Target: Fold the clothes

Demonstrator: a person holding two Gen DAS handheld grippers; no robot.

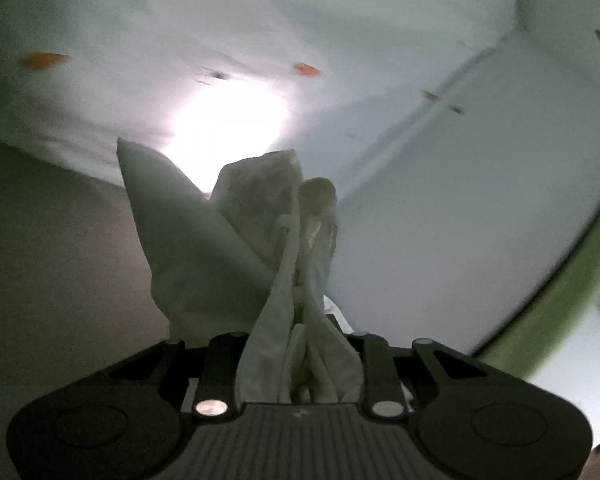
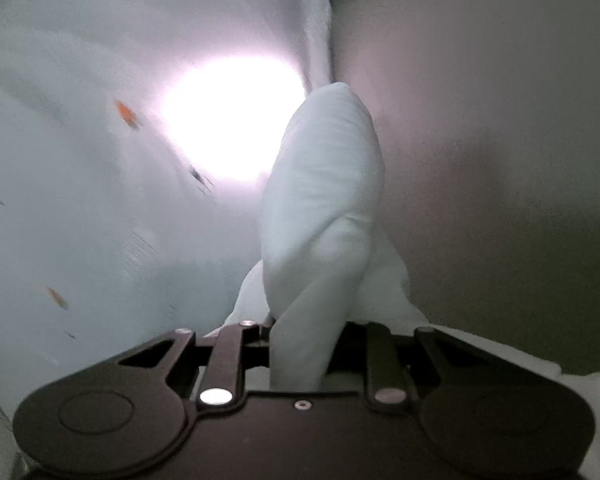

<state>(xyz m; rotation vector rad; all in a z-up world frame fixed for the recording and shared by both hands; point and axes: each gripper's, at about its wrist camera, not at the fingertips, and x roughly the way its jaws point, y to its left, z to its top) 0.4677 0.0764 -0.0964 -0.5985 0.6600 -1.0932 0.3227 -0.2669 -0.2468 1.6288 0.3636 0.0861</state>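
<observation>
Lifting a white garment [image 1: 340, 40] with small orange marks off the desk [image 1: 52, 260], spread wide between both hands so it hangs flat for the fold, I'd say. Left claw [image 1: 300, 248] is clamped on a bunched edge, cloth wadded between its fingers. Right claw [image 2: 312, 280] is buried in a fold of the same fabric [image 2: 324, 184], apparently pinched on it; its fingertips are hidden.

Soft matt white cloth garment [image 2: 324, 184]; matt black plastic tongs [image 2: 300, 360].
</observation>
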